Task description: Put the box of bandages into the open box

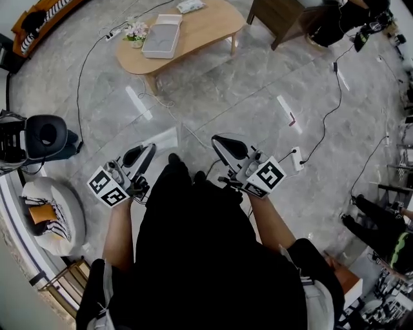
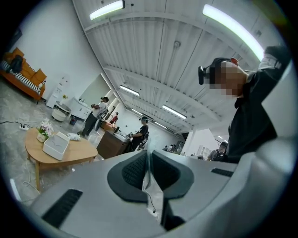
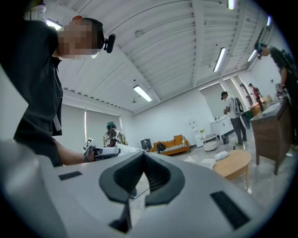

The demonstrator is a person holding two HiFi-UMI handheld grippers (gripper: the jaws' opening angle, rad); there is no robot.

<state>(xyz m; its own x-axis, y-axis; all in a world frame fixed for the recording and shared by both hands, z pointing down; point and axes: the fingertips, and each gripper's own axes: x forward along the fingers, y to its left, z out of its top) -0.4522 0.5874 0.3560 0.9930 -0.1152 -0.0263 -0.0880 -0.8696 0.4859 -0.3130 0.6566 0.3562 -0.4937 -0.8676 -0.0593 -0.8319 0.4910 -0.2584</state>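
grey stone floor (image 1: 258,90) is taking up most of the head view; person (image 1: 193,245) is standing on it, well apart from the oval wooden table (image 1: 206,29), which I'm using as reference for everything

open box (image 1: 161,36), white, is lying flat on the table's middle, lid looking folded back, so it seems to be sitting ready to receive

left gripper (image 2: 148,154) and right gripper (image 3: 142,155) are both being held level at waist height, well short of the table and aiming roughly toward it. That's reading as a carry posture on approach, not a reach. Both are clenched, pads meeting at the tips with nothing pinched between them, so both are going in empty

box of bandages (image 1: 191,6): I'm judging it's the small white packet lying at the table's far edge, beyond the open box and apart from it; too small to be sure

pot of flowers (image 1: 135,32) is sitting at the table's left edge, just beside the open box, so worth steering clear of

writing: only black-and-white square markers are showing on each gripper's cube (image 1: 106,187); no brand or label text is resolving on either box
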